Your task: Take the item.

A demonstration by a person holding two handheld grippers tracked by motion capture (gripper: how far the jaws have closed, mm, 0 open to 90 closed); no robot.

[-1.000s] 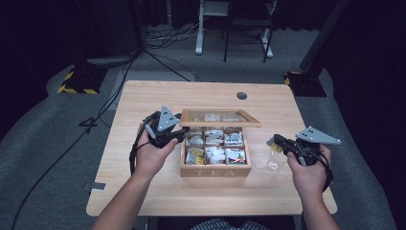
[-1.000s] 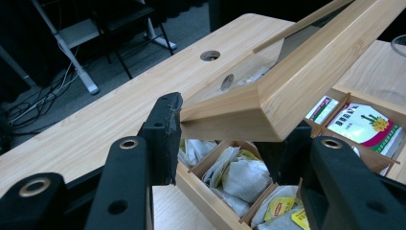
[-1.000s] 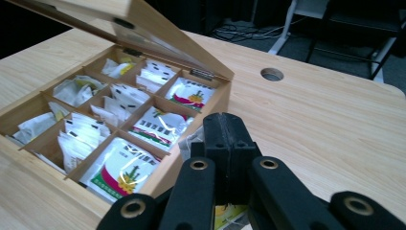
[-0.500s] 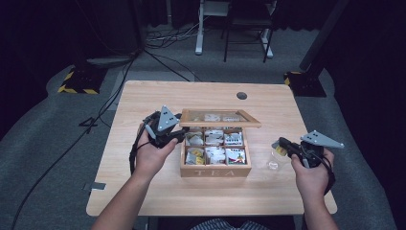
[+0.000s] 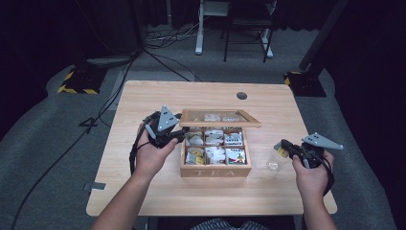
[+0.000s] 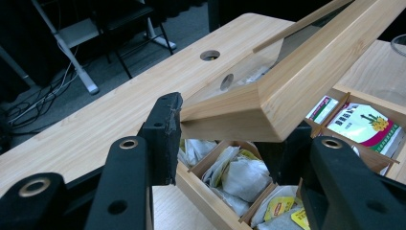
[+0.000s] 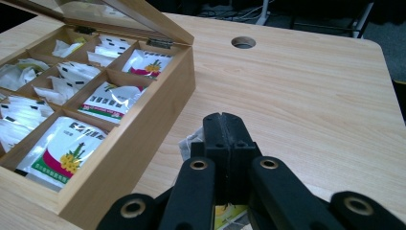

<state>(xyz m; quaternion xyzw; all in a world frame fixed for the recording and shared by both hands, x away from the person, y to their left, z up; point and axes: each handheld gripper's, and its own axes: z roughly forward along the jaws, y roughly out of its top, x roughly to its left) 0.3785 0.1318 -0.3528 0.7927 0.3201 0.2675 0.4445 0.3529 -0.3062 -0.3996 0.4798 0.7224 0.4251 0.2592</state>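
Pale wood everywhere: the table (image 5: 143,100) spreads wide, and at its middle sits the tea box (image 5: 215,170), lettered TEA on its front, its compartments full of sachets. Its glass-paned lid (image 5: 220,117) is propped up and back on its hinges, and that looks like the left gripper's (image 5: 179,135) whole job right now. In the left gripper view the lid's corner (image 6: 239,110) sits between the jaws, which stand partly apart around it; whether they truly pinch it or just brace it, I cannot tell. Holding it there keeps the compartments reachable.

Over to the right of the box, the right gripper (image 5: 283,147) hovers just above a small clear glass (image 5: 275,160). Its jaws are pressed together on a tea bag (image 7: 225,213), yellow print peeking out beneath them. My guess: that sachet came out for the glass, hence the position directly over it.
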